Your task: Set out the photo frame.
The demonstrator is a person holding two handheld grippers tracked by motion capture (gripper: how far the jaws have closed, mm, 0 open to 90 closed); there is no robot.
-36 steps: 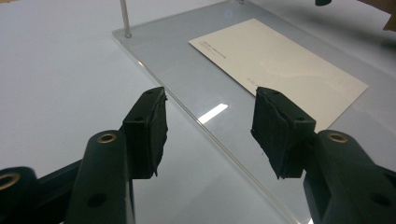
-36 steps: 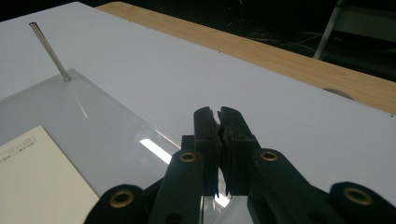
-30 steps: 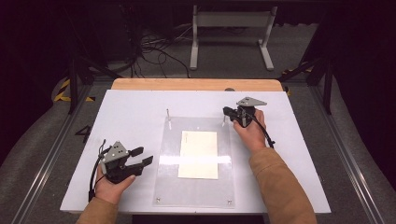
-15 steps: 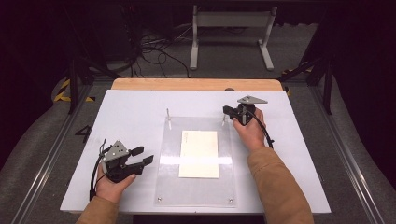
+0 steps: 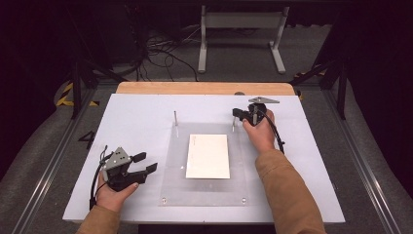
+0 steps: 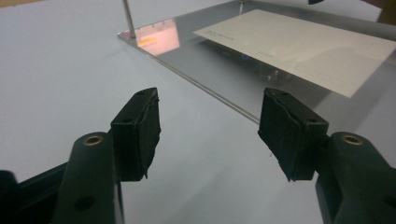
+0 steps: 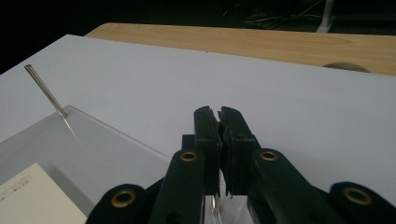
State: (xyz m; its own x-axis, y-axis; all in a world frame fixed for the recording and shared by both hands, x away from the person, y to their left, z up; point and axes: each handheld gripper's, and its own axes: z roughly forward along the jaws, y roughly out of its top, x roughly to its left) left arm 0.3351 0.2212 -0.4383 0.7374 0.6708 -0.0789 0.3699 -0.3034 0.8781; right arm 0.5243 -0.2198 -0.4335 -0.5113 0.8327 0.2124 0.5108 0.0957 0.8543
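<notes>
A clear acrylic plate (image 5: 170, 165) lies in the middle of the white table, with a cream sheet of paper (image 5: 208, 156) on it. Thin metal pins stand upright at its far corners, the left pin (image 5: 176, 118) and the right pin (image 5: 234, 125). My right gripper (image 5: 235, 113) is shut at the right pin, and a bit of metal shows under its pressed jaws (image 7: 219, 114). My left gripper (image 5: 146, 162) rests near the plate's left edge. Its jaws have just been opening and nothing is between the pads (image 6: 210, 133); the plate's edge (image 6: 210, 79) lies ahead of it.
A wooden strip (image 5: 204, 87) runs along the table's far edge. Beyond it on the floor are a metal stand (image 5: 241, 29) and loose cables (image 5: 160, 48). Bare white tabletop (image 5: 131, 122) lies left of the plate.
The left gripper's jaws look slightly wider apart. Both hands stay where they were, and the right gripper stays closed at the pin.
</notes>
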